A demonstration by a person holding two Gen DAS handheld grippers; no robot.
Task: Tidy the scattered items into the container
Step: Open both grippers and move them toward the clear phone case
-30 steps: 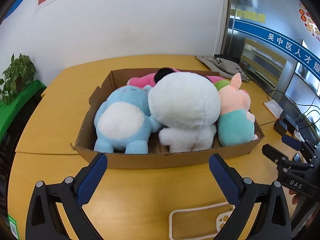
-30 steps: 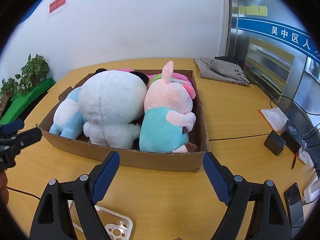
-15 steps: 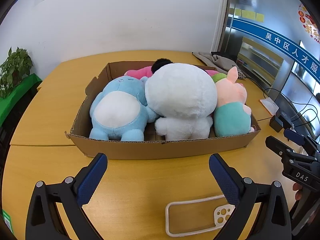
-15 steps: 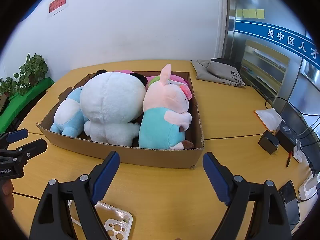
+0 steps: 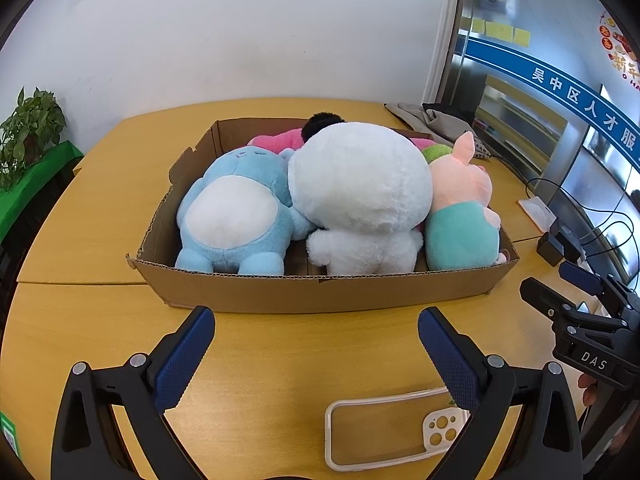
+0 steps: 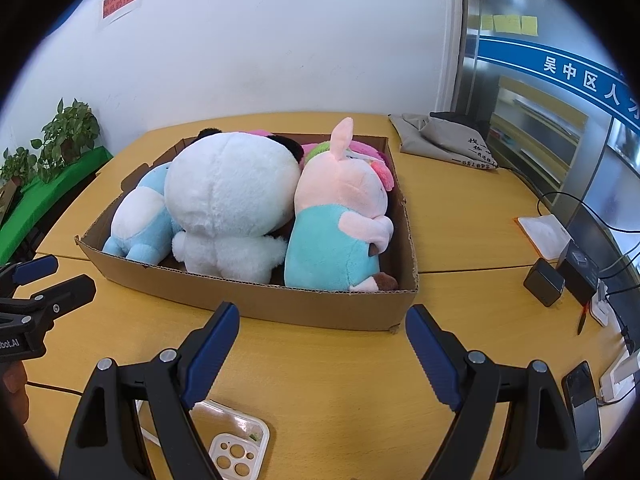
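A cardboard box (image 5: 320, 292) sits mid-counter (image 5: 100, 232). In it, three plush toys stand side by side along the near wall: a bear (image 5: 236, 208) at left, a round one (image 5: 360, 196) in the middle, a pig (image 5: 460, 216) at right, with more toys behind them. A phone case (image 5: 384, 432) lies near the counter's front edge. A folded bag (image 6: 444, 140) lies at the far right corner.

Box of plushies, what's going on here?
A person holds two grippers over the table, both open and empty. The left gripper and right gripper hover just in front of the cardboard box. The blue plush, white plush and pink pig already sit inside. A clear phone case lies on the table in front of the box.
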